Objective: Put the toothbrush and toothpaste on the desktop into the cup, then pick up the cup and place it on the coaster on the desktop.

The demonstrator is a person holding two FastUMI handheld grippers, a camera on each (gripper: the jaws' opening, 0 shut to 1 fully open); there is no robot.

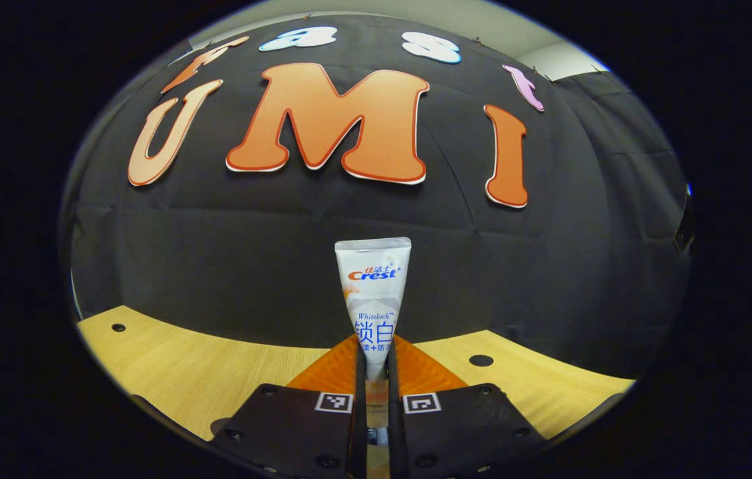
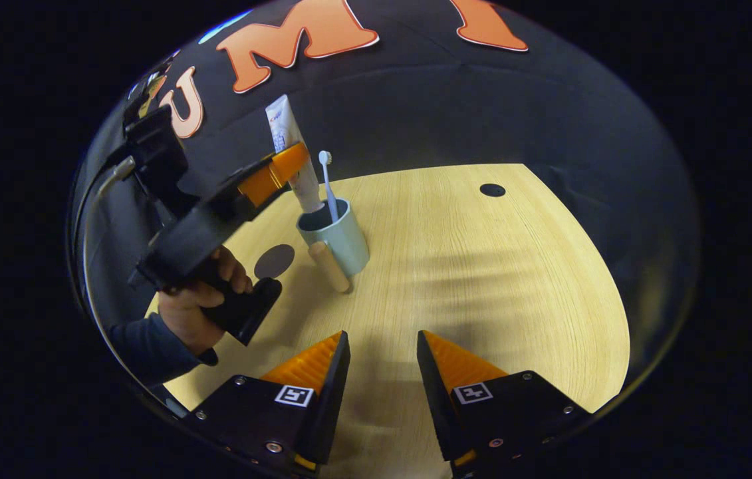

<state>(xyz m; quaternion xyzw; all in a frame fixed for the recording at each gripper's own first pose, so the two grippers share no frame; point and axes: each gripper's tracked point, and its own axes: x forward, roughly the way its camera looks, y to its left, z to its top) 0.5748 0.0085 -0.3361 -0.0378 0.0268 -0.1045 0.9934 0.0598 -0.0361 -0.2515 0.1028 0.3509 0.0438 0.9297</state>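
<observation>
Left gripper view shows my left gripper (image 1: 376,379) closed tight on the toothpaste (image 1: 373,293), both fingers pressing its lower part while the tube stands upright with its flat crimped end on top, above the wooden desktop (image 1: 169,359). In the right gripper view my right gripper (image 2: 382,359) hangs over the desktop with its fingers spread apart and nothing between them, while farther off my hand (image 2: 199,299) carries the left gripper over the cup (image 2: 339,239), the tube's lower end at the cup's mouth. The toothbrush (image 2: 328,183) stands in the cup, bristles up, and the dark round coaster (image 2: 274,261) lies just beside the cup.
</observation>
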